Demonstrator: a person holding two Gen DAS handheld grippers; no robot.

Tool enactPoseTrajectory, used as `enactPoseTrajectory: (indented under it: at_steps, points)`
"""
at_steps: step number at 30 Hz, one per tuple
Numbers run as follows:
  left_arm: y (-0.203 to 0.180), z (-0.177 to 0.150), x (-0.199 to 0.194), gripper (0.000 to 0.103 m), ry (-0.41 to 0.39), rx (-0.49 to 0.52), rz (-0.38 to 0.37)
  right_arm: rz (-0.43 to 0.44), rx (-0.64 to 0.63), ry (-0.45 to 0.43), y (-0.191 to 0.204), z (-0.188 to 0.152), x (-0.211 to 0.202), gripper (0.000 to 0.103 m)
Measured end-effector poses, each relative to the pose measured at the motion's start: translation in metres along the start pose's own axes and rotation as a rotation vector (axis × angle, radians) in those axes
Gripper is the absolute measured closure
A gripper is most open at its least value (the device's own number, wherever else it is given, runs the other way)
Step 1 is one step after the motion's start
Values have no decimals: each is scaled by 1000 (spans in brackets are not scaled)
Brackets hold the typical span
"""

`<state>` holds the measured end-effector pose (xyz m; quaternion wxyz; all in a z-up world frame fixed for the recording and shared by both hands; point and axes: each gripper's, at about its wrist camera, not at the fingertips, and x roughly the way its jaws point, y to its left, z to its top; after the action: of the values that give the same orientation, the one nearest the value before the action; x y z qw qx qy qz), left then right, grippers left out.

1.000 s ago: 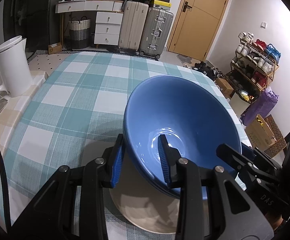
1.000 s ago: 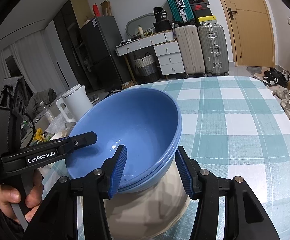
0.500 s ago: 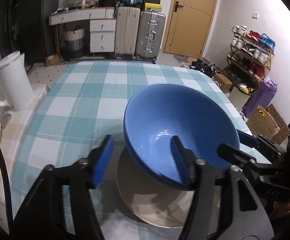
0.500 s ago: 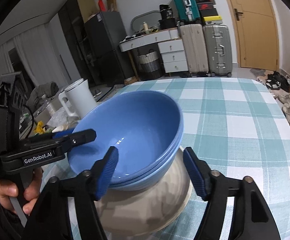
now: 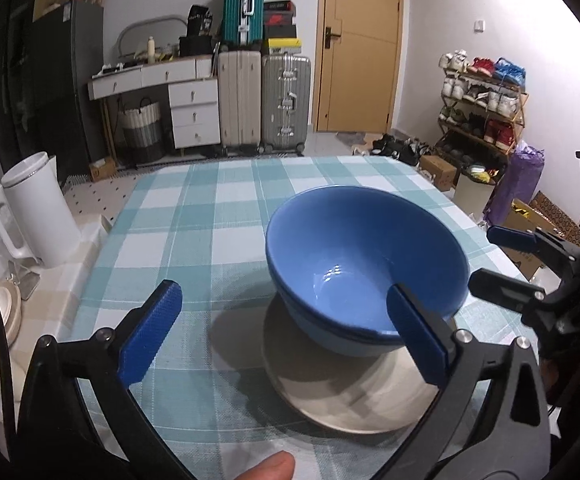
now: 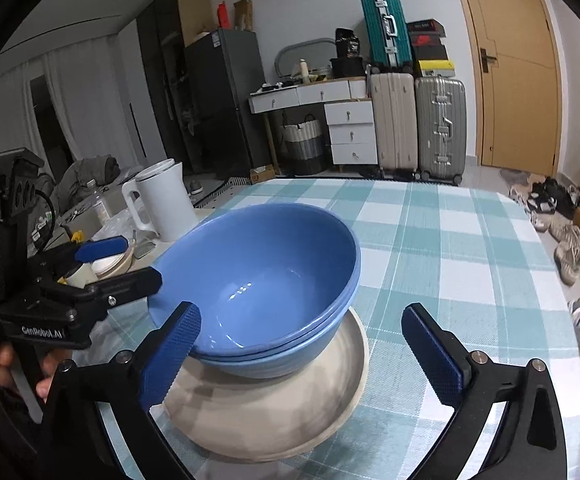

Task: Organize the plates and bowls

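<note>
A stack of nested blue bowls [image 5: 366, 264] [image 6: 265, 276] stands on a beige plate [image 5: 350, 400] [image 6: 273, 412], on the teal checked tablecloth [image 5: 193, 216]. My left gripper [image 5: 283, 336] is at the stack's near left side, its jaws opening wide. Its right pad [image 5: 418, 336] is just in front of the rim without pressing on it. My right gripper [image 6: 302, 354] faces the stack from the other side, jaws also opening, and both of its pads are clear of the bowls. Each gripper shows in the other's view: right gripper [image 5: 506, 262], left gripper [image 6: 115, 266].
A white kettle [image 5: 33, 208] [image 6: 161, 200] stands on a side counter left of the table, with small dishes [image 6: 109, 264] near it. The cloth beyond the bowls is bare up to the far table edge. Suitcases, drawers and a shoe rack stand beyond the table.
Both grippers were shut on the blue bowls' rim from either side. Their jaws have spread wide and let go, and both have drawn back a little. The bowls now rest on the plate.
</note>
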<state>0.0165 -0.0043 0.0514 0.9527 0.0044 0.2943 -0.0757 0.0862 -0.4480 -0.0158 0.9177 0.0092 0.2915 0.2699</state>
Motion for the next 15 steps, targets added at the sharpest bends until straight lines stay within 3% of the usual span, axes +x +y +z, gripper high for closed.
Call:
enactPoseTrajectory:
  at_steps: [15]
  points:
    - [31, -55, -25, 1, -63, -1, -19, 54, -73, -61, 2, -43, -28, 1]
